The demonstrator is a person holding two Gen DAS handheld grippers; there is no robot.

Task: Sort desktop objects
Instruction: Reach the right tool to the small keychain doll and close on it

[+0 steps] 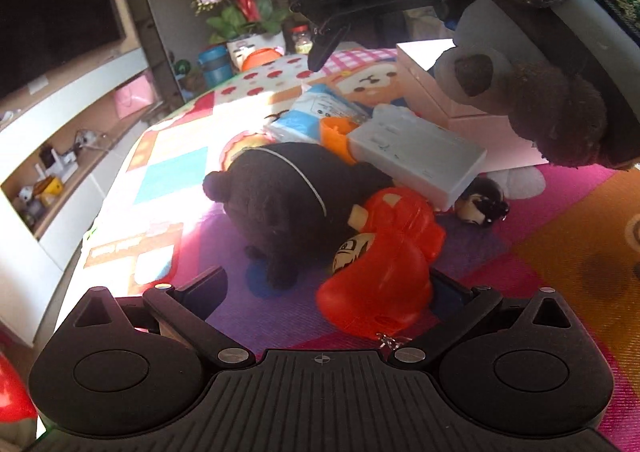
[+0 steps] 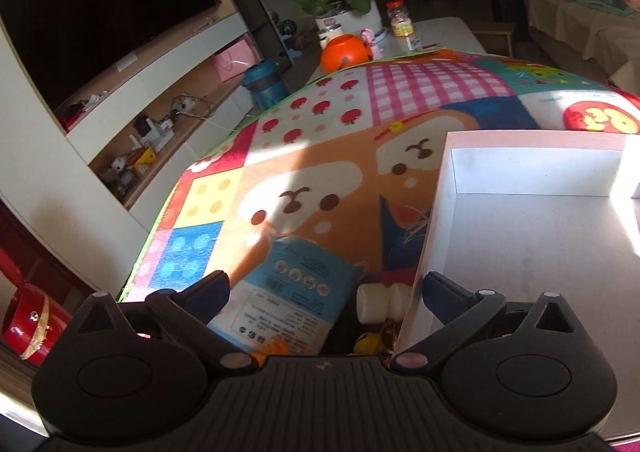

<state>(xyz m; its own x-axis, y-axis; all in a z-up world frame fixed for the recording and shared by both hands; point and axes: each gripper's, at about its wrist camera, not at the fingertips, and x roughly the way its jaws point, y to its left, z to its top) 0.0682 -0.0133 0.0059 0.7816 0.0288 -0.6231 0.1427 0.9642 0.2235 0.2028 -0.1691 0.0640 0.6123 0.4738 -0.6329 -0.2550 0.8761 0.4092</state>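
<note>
In the left wrist view my left gripper (image 1: 326,284) is open, low over the colourful mat. A red plastic doll toy (image 1: 384,272) lies between its fingers, close to the right finger. Just beyond are a black plush (image 1: 288,192), a pale grey case (image 1: 416,156), an orange piece (image 1: 336,132), a blue packet (image 1: 316,108) and a small doll head (image 1: 484,204). My right gripper (image 1: 324,48) hangs above them, held by a gloved hand (image 1: 560,120). In the right wrist view my right gripper (image 2: 326,286) is open over the blue packet (image 2: 288,292), beside the white box's (image 2: 520,236) left wall.
A small white roll (image 2: 380,304) and a yellow trinket (image 2: 368,342) lie between packet and box. Past the mat's far edge stand a flower pot (image 2: 344,12), an orange pumpkin bucket (image 2: 346,52) and a jar (image 2: 400,20). A TV shelf (image 2: 160,124) runs along the left.
</note>
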